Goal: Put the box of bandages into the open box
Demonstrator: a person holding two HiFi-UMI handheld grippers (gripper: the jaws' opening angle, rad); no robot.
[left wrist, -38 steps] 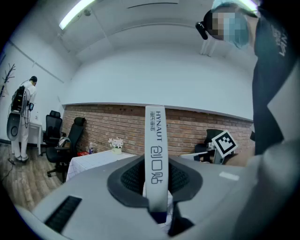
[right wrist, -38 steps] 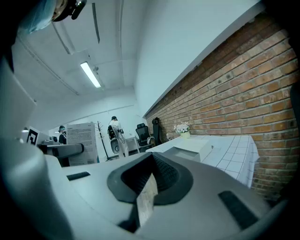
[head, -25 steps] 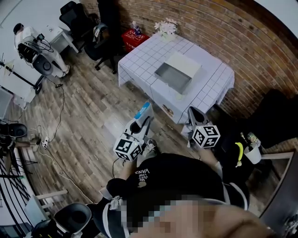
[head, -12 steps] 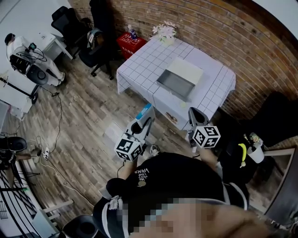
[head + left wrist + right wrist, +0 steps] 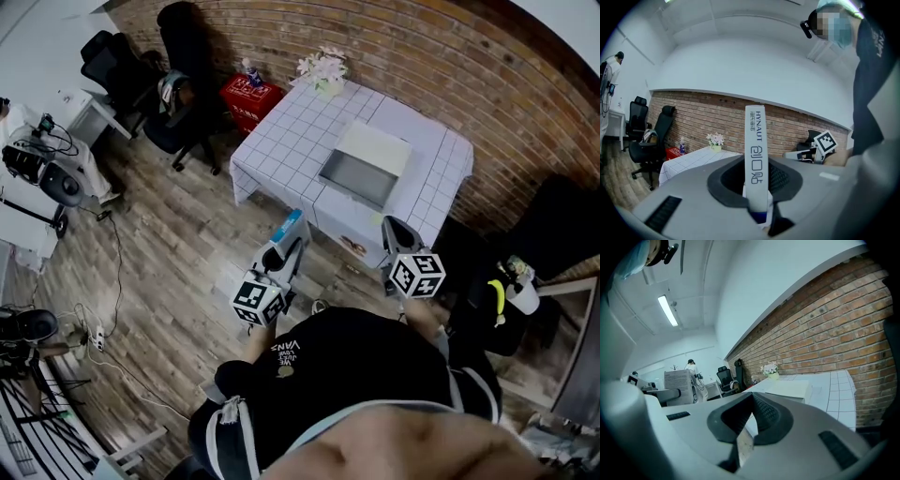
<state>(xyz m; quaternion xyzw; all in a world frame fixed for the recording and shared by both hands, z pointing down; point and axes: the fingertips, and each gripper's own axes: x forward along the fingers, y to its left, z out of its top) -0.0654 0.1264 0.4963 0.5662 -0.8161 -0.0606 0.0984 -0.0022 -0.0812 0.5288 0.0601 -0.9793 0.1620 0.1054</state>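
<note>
Gripping a slim white box of bandages (image 5: pixel 756 154) upright in the left gripper (image 5: pixel 289 244): dark lettering down its face, blue at the base. Pointed that gripper level. Held the right gripper (image 5: pixel 392 228) alongside, jaws together on nothing, tipped slightly downward. Faced the open box (image 5: pixel 361 169), well ahead of both on the checked table (image 5: pixel 281 141).

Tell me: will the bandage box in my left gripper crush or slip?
Probably light, thin card: the bandage box looks slim, so hard squeezing could dent it. The fingers of the left gripper clamp only one end, so it may pivot or slip if jolted.
</note>
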